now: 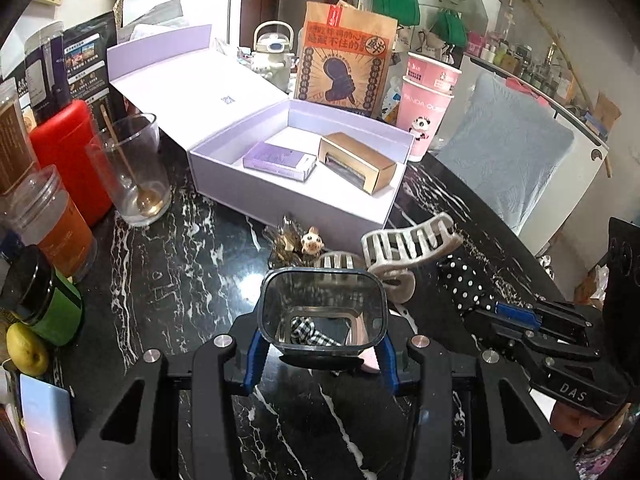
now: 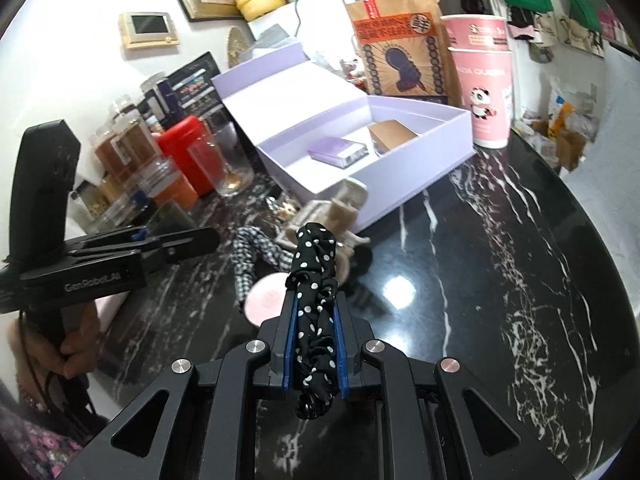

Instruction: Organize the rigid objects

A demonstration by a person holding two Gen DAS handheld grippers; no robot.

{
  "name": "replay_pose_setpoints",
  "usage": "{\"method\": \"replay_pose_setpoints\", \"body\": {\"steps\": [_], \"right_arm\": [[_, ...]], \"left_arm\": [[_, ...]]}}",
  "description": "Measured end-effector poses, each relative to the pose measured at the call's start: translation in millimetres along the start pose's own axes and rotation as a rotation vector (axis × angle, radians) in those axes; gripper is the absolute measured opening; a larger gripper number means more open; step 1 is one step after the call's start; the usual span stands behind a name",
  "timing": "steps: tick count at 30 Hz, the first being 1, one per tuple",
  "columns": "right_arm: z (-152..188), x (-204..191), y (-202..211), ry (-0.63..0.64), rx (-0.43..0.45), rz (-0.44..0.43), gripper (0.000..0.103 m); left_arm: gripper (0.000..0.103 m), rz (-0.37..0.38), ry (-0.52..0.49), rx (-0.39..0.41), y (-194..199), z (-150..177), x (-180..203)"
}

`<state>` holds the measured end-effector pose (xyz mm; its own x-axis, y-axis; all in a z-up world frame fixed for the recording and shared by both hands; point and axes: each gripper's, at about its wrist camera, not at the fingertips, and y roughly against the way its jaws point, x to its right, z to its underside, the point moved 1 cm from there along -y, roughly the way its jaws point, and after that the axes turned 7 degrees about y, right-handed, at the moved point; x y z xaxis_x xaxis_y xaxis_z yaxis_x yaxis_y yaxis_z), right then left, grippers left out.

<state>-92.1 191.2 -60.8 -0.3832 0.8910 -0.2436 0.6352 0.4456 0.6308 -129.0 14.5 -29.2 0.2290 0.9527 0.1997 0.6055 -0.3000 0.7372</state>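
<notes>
My left gripper (image 1: 322,336) is shut on a clear rectangular container (image 1: 323,312), held above the black marble table (image 1: 180,272). My right gripper (image 2: 314,312) is shut on a black polka-dot scrunchie (image 2: 314,276), which also shows in the left wrist view (image 1: 468,280). An open lilac box (image 1: 296,196) stands ahead with a small purple box (image 1: 280,160) and a gold box (image 1: 356,162) inside. A beige claw hair clip (image 1: 404,248), a small charm (image 1: 298,240), a checked scrunchie (image 2: 248,256) and a pink round compact (image 2: 266,296) lie before the box.
A glass with a spoon (image 1: 132,168), a red canister (image 1: 68,156), jars (image 1: 52,220) and a lemon (image 1: 26,350) crowd the left. A paper bag (image 1: 346,60) and pink cups (image 1: 426,100) stand behind the box. A blue-cushioned chair (image 1: 508,160) is right.
</notes>
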Motion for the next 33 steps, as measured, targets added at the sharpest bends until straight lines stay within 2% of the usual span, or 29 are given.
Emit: {"method": "replay_pose_setpoints", "body": {"steps": [6, 14, 21, 28, 33], "right_arm": [[-11, -9, 5, 0.047, 0.007, -0.051, 0.016], [-37, -17, 14, 0.129, 0.052, -0.027, 0.016], [-59, -17, 18, 0.15, 0.097, -0.021, 0.016], [-80, -16, 13, 0.148, 0.107, -0.044, 0.016], [-98, -14, 9, 0.167, 0.116, -0.028, 0.016]], "left_arm": [[0.045, 0.007, -0.002, 0.025, 5, -11, 4], [0.045, 0.007, -0.018, 0.068, 13, -33, 6], [0.045, 0.001, -0.044, 0.109, 19, -55, 5], [0.045, 0.02, -0.066, 0.138, 18, -77, 3], [0.045, 0.018, -0.094, 0.176, 18, -95, 1]]}}
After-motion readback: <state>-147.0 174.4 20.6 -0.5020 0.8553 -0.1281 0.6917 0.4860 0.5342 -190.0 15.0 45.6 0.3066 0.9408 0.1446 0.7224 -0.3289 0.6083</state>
